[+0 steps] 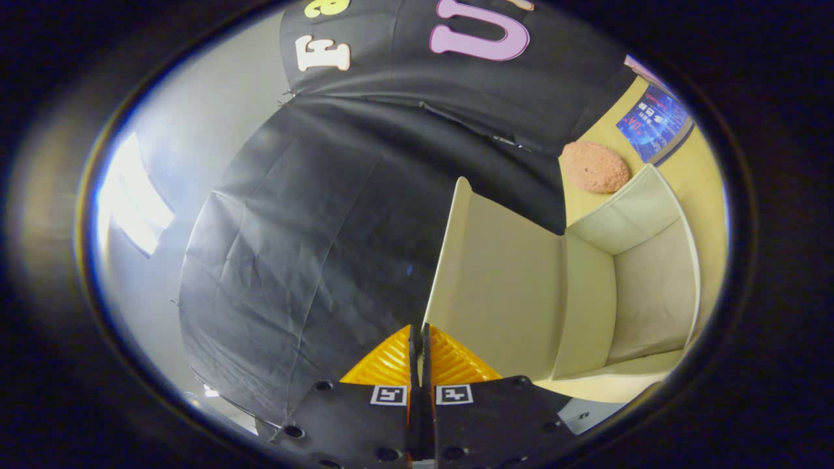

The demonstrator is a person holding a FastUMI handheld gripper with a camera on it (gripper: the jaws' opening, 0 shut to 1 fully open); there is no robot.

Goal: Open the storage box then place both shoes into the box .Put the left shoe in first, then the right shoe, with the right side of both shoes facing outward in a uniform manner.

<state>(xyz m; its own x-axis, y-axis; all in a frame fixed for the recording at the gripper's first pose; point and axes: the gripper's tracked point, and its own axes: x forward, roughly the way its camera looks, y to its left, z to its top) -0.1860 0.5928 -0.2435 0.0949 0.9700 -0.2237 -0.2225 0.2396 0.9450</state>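
Right at my gripper [417,345], fingers pinched nearly shut on the storage box's [651,293] lid [495,280] edge; box sits open beyond. I'd swing it fully back before letting go.

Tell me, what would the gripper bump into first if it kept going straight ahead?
Probably the open lid of the storage box: the gripper, fingers closed together, has the lid's edge just ahead. Depth is unclear; missing it, the black cloth wall is next.

Cream storage box [589,286] open, lid [495,273] raised upright.
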